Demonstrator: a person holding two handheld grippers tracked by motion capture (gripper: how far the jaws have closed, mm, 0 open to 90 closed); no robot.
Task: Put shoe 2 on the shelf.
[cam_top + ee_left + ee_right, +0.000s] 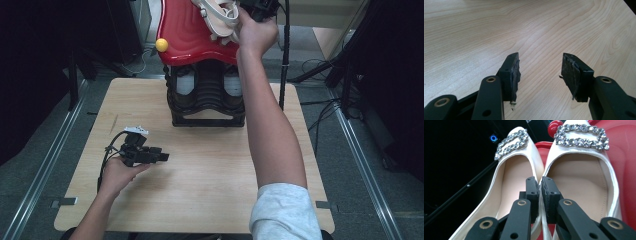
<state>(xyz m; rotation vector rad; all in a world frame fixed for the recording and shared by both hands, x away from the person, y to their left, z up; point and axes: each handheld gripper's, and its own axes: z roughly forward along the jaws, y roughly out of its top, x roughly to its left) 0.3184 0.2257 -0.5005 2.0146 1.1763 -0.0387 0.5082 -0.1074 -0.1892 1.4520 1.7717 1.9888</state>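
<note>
Right gripper [540,182] pinching both white shoes' [574,177] inner walls above red rack [185,35]; left gripper [540,72] agape, empty

The left claw [540,75] is black, with 2 flat jaws lined by frayed grey padding and brass-ringed holes in the arms behind them. The right claw [539,197] is built the same, with small screws set in its jaws. A black cable [106,155] loops behind the left claw. The right arm wears a short light-grey sleeve [285,212].
</note>
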